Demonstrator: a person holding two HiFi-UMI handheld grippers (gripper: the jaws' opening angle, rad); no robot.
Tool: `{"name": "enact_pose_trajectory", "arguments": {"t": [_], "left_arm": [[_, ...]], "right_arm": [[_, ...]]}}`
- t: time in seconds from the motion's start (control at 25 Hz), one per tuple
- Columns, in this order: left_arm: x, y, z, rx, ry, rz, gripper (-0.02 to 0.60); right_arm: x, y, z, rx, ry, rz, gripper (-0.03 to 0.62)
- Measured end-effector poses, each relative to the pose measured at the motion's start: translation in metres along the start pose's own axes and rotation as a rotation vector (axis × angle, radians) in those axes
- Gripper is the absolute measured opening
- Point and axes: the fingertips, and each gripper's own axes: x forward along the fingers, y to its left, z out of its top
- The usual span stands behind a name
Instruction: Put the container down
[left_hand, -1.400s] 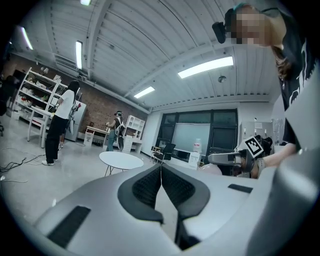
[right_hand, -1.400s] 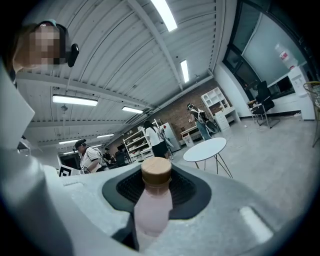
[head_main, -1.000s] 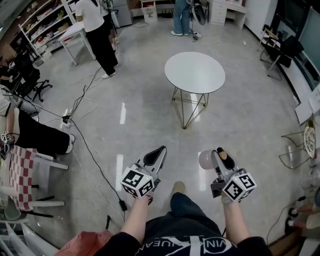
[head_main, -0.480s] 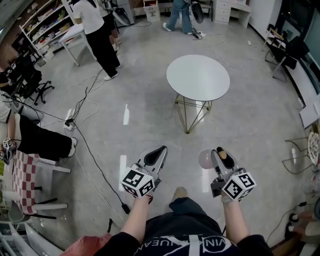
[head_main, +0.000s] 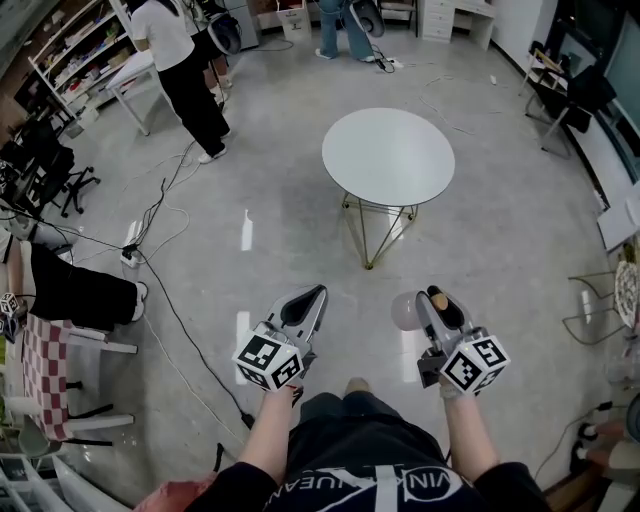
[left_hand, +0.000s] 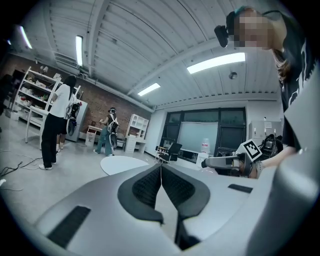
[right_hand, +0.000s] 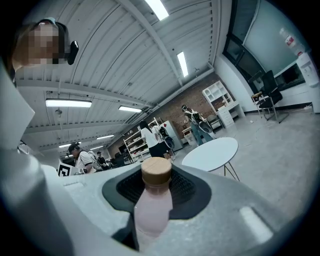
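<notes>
Currently mid-carry: the right gripper (head_main: 431, 297) clenches its fingers (right_hand: 191, 190) on the pink bottle (right_hand: 152, 210), the left gripper (head_main: 311, 293) is pressed together empty, and the round surface (head_main: 388, 155) at twelve o'clock, well apart, likely needs approaching next.

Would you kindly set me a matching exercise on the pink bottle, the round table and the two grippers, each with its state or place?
1. pink bottle
2. round table
3. left gripper
4. right gripper

A. shut, nothing between its jaws
B. white, on the floor ahead
C. clamped on a container
D. tan cap, held between two jaws

Pairs: 1-D, 2-B, 3-A, 4-C
</notes>
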Motion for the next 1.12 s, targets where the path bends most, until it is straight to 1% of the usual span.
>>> {"name": "enact_pose_trajectory", "arguments": {"t": [0.16,0.4,0.56,0.76,0.92,1.12], "left_arm": [[0.011,0.003,-0.002,-0.006,0.016,-0.014,0.014],[0.018,0.004,0.003,0.007,0.008,-0.027,0.014],[0.016,0.009,-0.003,-0.003,0.020,-0.011,0.014],[0.019,0.013,-0.014,-0.026,0.049,0.004,0.014],[0.026,0.024,-0.020,-0.032,0.065,0.003,0.014],[0.053,0.037,-0.014,-0.041,0.043,0.000,0.014]], "right_arm": [[0.003,-0.007,0.002,0.001,0.004,-0.011,0.124],[0.005,-0.016,-0.002,0.018,0.006,-0.032,0.124],[0.007,-0.017,-0.003,0.016,0.013,-0.021,0.124],[0.014,-0.027,-0.007,0.042,0.028,-0.025,0.124],[0.027,-0.035,-0.010,0.050,0.033,-0.028,0.124],[0.038,-0.049,-0.004,0.046,0.034,-0.033,0.124]]}}
